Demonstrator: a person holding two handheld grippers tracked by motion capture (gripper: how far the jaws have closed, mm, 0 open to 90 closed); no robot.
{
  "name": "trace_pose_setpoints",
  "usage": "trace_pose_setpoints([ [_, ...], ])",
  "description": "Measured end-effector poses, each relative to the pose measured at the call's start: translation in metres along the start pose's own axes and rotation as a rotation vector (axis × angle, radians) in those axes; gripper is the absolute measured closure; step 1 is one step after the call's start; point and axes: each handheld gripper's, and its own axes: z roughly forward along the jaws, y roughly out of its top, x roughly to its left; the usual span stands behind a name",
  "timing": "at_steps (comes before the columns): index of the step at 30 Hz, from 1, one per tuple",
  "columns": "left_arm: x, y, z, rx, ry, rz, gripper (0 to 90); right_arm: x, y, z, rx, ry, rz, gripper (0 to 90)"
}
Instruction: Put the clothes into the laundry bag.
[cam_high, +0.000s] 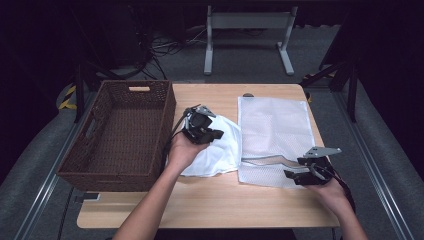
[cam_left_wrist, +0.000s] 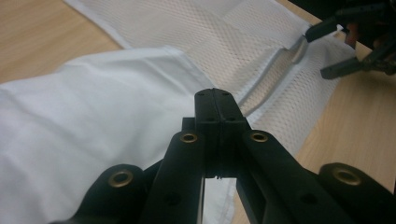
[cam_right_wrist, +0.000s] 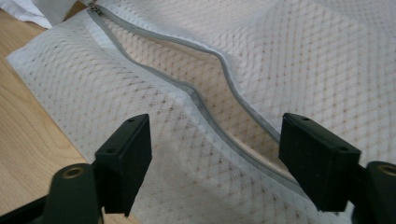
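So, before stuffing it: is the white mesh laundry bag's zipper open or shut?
Open: the grey zipper gapes, with wooden table showing through the white mesh laundry bag.

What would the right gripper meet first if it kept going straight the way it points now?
Most likely the mesh laundry bag: the right gripper has open jaws straddling the bag's open zipper, so the gaping slit's edge comes first. How far off it is cannot be judged.

- High view: above the person's table edge, facing forward and down, far from the mesh bag (cam_high: 272, 140).
- Left gripper view: low, beside the mesh bag (cam_left_wrist: 261, 51), facing across it.
- Right gripper view: close over the mesh bag (cam_right_wrist: 261, 60), which all views share.
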Motion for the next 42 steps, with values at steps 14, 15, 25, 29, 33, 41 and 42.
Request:
trace_pose_setpoints([
  [14,-0.033,-0.009,0.057,0.082,-0.114,0.07,90.0,-0.013,-0.017,-0.02,0.008,-0.069,0.049,55.5],
  [15,-0.039,-0.011,0.067,0.098,-0.131,0.08,90.0,-0.017,-0.019,-0.022,0.013,-0.079,0.053,61.6],
  [25,-0.064,-0.023,0.105,0.193,-0.152,0.142,90.0,-0.026,-0.027,-0.023,0.076,-0.108,0.057,82.7],
  [29,-0.066,-0.027,0.118,0.225,-0.124,0.159,90.0,-0.026,-0.027,-0.019,0.108,-0.118,0.035,84.2],
  [33,-0.064,-0.029,0.124,0.247,-0.097,0.158,90.0,-0.027,-0.028,-0.015,0.129,-0.119,0.037,85.2],
  [41,-0.054,-0.029,0.123,0.249,-0.069,0.156,90.0,-0.025,-0.026,-0.012,0.137,-0.111,0.035,88.5],
  [42,-0.052,-0.029,0.122,0.251,-0.065,0.155,90.0,-0.024,-0.026,-0.012,0.142,-0.105,0.032,88.5],
])
